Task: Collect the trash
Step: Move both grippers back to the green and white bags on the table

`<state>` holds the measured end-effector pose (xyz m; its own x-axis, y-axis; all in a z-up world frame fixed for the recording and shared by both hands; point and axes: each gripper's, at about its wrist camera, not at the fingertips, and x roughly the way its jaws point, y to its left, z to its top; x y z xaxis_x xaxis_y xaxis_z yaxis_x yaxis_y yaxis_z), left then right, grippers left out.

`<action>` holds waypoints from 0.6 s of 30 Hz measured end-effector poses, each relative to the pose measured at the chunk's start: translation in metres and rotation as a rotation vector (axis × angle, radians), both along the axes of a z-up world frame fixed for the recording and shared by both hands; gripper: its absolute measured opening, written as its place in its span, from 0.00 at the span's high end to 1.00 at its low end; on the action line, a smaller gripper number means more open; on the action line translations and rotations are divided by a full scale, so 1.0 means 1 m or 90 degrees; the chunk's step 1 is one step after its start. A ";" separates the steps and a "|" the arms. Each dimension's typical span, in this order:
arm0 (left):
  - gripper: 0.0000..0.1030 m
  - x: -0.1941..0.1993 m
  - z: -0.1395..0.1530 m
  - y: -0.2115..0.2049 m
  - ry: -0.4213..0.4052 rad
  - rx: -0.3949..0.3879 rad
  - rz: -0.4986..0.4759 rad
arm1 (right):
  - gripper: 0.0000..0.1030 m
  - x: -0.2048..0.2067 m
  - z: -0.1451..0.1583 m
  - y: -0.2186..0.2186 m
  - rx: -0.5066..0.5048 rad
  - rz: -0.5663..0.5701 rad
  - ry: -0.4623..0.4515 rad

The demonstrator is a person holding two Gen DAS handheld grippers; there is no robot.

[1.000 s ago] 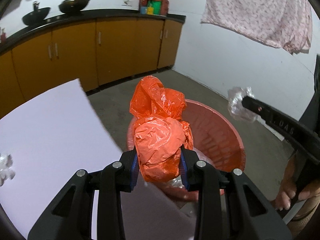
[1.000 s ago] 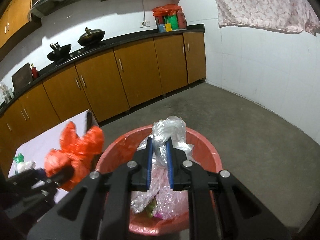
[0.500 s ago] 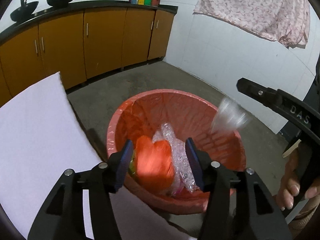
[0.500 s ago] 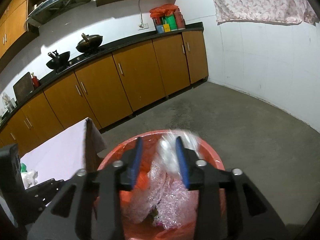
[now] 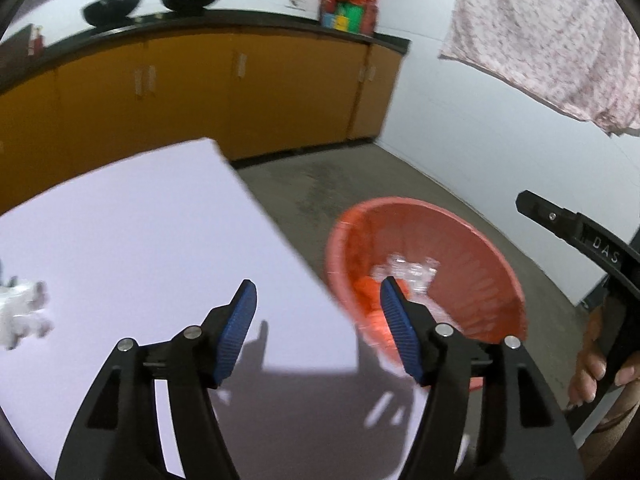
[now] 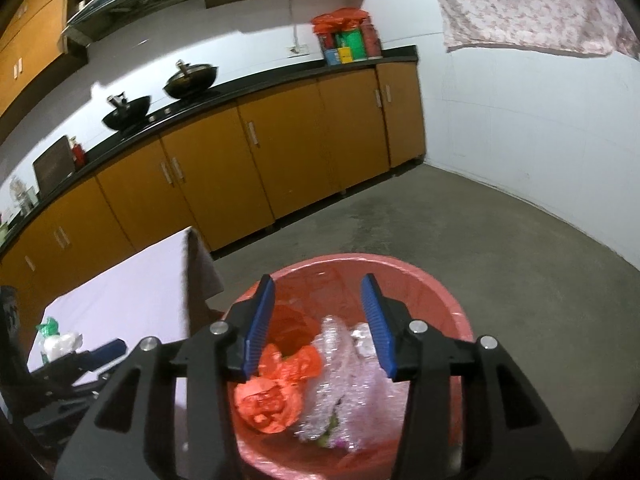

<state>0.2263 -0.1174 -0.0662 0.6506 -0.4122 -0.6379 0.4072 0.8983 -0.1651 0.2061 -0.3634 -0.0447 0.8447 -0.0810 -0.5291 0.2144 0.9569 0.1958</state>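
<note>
A red plastic tub [image 6: 448,312] [image 5: 480,264] stands on the floor beside the table. An orange plastic bag [image 6: 276,388] and clear crumpled plastic [image 6: 344,364] lie inside it. My right gripper [image 6: 318,306] hangs over the tub, its jaws opening with nothing between them. My left gripper [image 5: 316,312] is over the edge of the white table [image 5: 140,240], jaws opening and empty. A clear crumpled wrapper [image 5: 20,312] lies at the table's left. In the right wrist view, white and green trash [image 6: 56,336] sits on the table.
Orange cabinets [image 6: 260,160] with a black counter run along the back wall. Woks [image 6: 192,78] and containers [image 6: 346,42] stand on it. A floral cloth [image 5: 552,36] hangs on the white wall. A person's hand [image 5: 596,364] holds the right gripper's handle. Bare concrete floor surrounds the tub.
Both grippers let go: the orange bag and the clear plastic dropped into the tub. The left gripper then swung left over the table. Both jaws spread wider.
</note>
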 end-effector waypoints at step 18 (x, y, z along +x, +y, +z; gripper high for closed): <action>0.24 -0.045 -0.001 0.255 -0.049 0.080 0.396 | 0.32 0.051 -0.012 0.227 -0.036 0.308 0.032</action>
